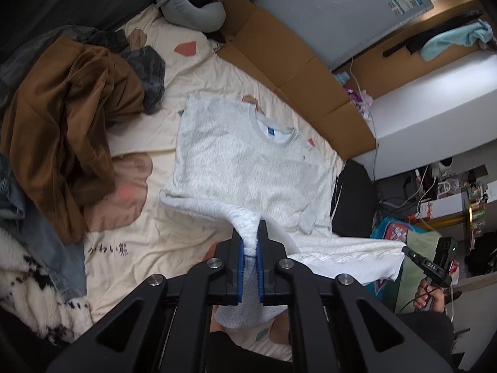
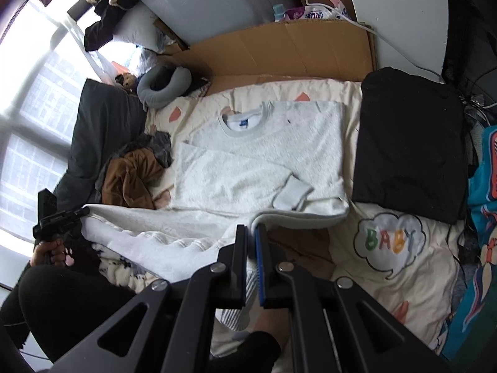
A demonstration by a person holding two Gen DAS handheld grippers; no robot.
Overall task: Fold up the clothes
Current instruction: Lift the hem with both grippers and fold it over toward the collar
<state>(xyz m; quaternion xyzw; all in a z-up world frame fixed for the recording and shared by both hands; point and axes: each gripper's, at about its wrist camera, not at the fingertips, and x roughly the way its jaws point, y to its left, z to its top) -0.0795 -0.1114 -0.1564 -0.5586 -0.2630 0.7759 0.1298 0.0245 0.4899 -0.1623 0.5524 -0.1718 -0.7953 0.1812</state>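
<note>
A light grey sweatshirt (image 1: 245, 161) lies collar-up on the cream bedsheet (image 1: 161, 239), its sleeves folded over the chest. Its bottom hem is lifted off the bed and turned over, showing the white fleecy inside. My left gripper (image 1: 251, 239) is shut on one corner of that hem, with cloth bunched between the blue pads. In the right wrist view the same sweatshirt (image 2: 261, 161) lies ahead, and my right gripper (image 2: 251, 236) is shut on the other hem corner. The raised hem stretches between the two grippers.
A heap of brown and dark clothes (image 1: 65, 130) lies left of the sweatshirt. A folded black garment (image 2: 410, 146) sits on its right side. Flattened cardboard (image 1: 279, 62) and a grey neck pillow (image 1: 189, 3) lie beyond the collar. A person's hand (image 1: 431, 295) holds the other gripper's handle.
</note>
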